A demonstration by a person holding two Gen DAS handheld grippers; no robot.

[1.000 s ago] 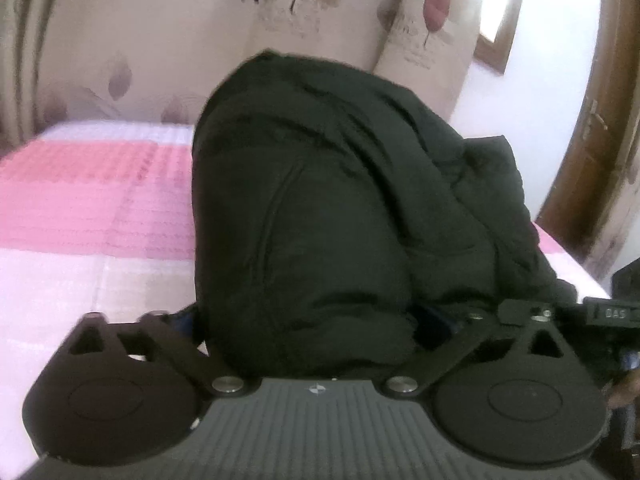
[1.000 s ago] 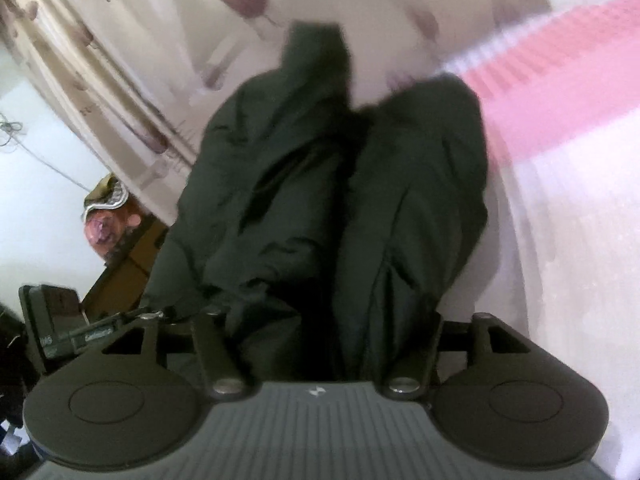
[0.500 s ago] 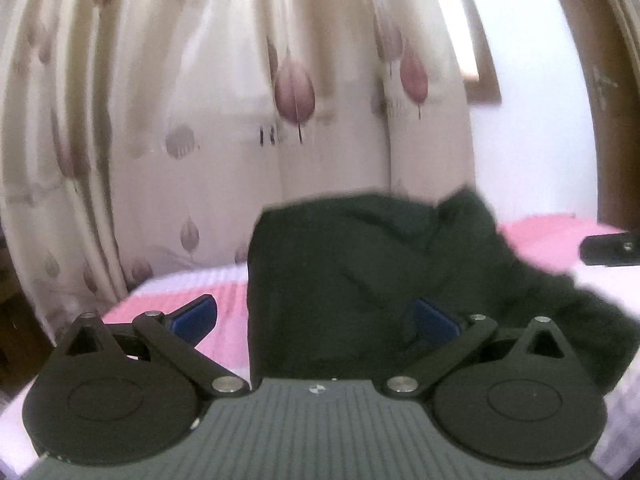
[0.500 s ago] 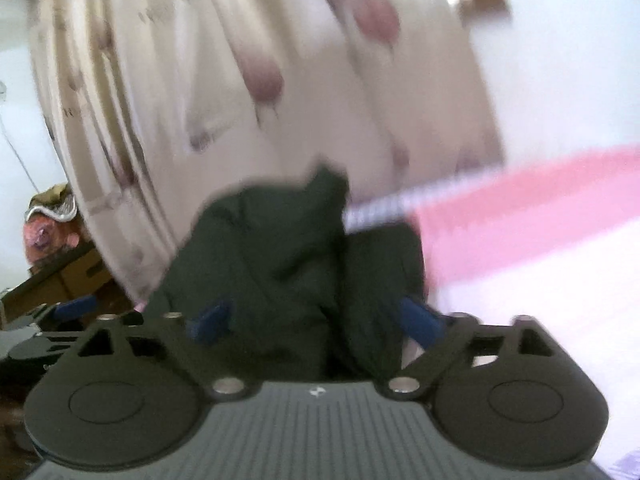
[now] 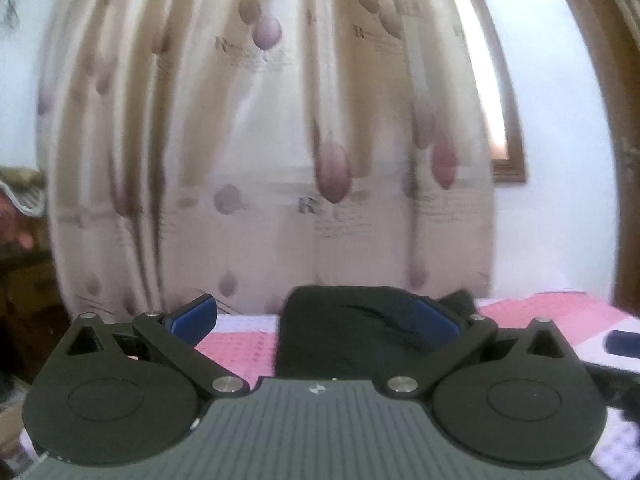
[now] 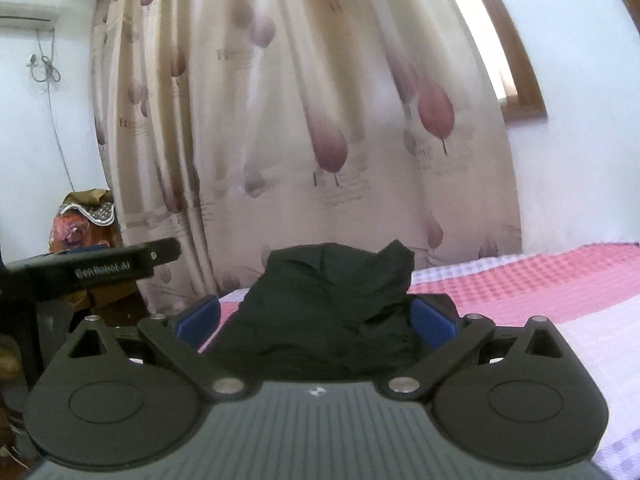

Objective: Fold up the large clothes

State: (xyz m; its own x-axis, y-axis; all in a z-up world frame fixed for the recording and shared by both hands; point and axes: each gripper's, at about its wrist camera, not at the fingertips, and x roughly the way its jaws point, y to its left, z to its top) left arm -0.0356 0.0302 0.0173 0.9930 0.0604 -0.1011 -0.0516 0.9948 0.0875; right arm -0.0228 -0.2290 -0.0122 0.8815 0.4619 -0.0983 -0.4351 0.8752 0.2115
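A large black garment [image 5: 352,332] lies bunched on the pink and white checked bed [image 5: 240,344]. In the left wrist view my left gripper [image 5: 314,320] is open with blue pads [image 5: 192,318] spread wide, above the near end of the garment. In the right wrist view the garment [image 6: 328,300] rises in a heap between the spread blue pads [image 6: 430,320] of my open right gripper [image 6: 316,316]. I cannot tell whether either gripper touches the cloth. The left gripper's body [image 6: 96,268] shows at the left of the right wrist view.
A beige curtain with purple leaf prints [image 5: 280,140] hangs behind the bed. A window [image 6: 508,60] is at the upper right. A dark wooden cabinet with a cloth-covered object [image 6: 86,220] stands to the left. A brown door frame [image 5: 624,160] is at the right.
Both grippers have opened, let go of the garment and tilted up and back. The garment has dropped low in both views and the curtain fills them.
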